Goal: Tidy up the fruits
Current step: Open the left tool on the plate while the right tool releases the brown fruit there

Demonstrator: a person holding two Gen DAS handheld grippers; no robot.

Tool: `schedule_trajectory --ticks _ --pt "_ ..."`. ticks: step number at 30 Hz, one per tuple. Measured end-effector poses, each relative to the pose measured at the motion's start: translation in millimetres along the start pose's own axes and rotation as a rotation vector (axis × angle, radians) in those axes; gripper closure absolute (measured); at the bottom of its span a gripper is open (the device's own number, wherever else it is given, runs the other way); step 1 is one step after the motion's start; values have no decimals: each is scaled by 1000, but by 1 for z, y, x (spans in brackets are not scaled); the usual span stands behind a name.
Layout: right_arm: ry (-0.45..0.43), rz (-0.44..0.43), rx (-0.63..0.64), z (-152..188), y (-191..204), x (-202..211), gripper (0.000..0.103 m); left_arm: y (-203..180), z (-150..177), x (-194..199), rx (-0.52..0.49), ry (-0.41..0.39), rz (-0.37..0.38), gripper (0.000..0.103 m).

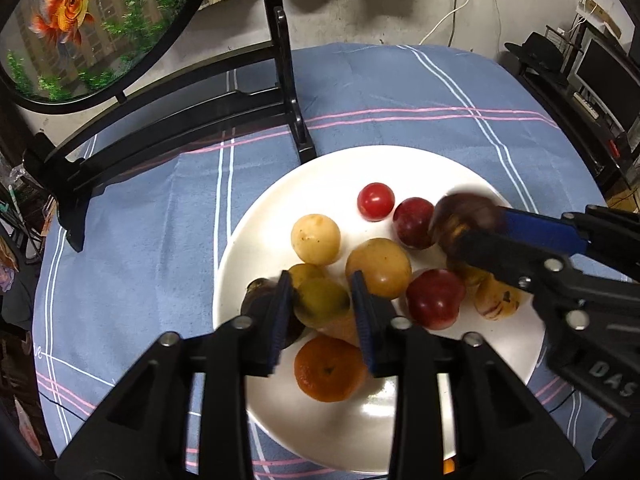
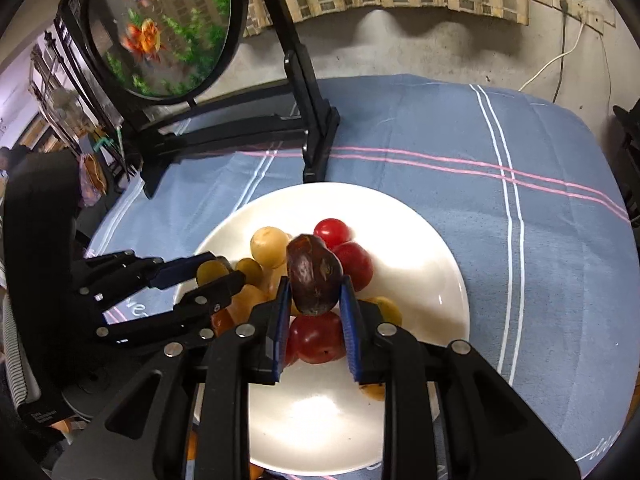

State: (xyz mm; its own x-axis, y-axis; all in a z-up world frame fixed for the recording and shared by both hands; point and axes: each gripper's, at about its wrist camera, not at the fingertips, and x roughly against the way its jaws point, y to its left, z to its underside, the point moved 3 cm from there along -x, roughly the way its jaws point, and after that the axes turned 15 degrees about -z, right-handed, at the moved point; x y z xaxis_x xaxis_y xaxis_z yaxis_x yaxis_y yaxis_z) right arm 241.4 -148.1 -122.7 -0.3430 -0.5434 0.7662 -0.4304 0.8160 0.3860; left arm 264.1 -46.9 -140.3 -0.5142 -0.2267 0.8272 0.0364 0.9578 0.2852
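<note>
The right gripper's blue-padded fingers are clamped on a dark brown date, held upright between them above a white plate. The left gripper's fingers stand slightly apart around a yellow-green fruit; whether the pads press it cannot be told. Below lie a cherry tomato, red plums, yellow fruits and a mandarin. The plate sits on a table under a blue striped cloth, near a black-framed goldfish screen.

The left gripper's fingers half hide a dark fruit.
</note>
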Motion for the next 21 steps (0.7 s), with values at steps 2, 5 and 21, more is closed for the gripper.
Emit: schedule_trajectory --ticks 2,5,21 --pt "3 -11 3 0 1 0 77 1 -1 3 1 -12 -10 54" --pt "-6 -10 -3 0 1 6 77 2 -2 6 11 -14 -1 54" --pt "-47 -63 -16 70 42 82 75 40 50 80 54 -84 57 43"
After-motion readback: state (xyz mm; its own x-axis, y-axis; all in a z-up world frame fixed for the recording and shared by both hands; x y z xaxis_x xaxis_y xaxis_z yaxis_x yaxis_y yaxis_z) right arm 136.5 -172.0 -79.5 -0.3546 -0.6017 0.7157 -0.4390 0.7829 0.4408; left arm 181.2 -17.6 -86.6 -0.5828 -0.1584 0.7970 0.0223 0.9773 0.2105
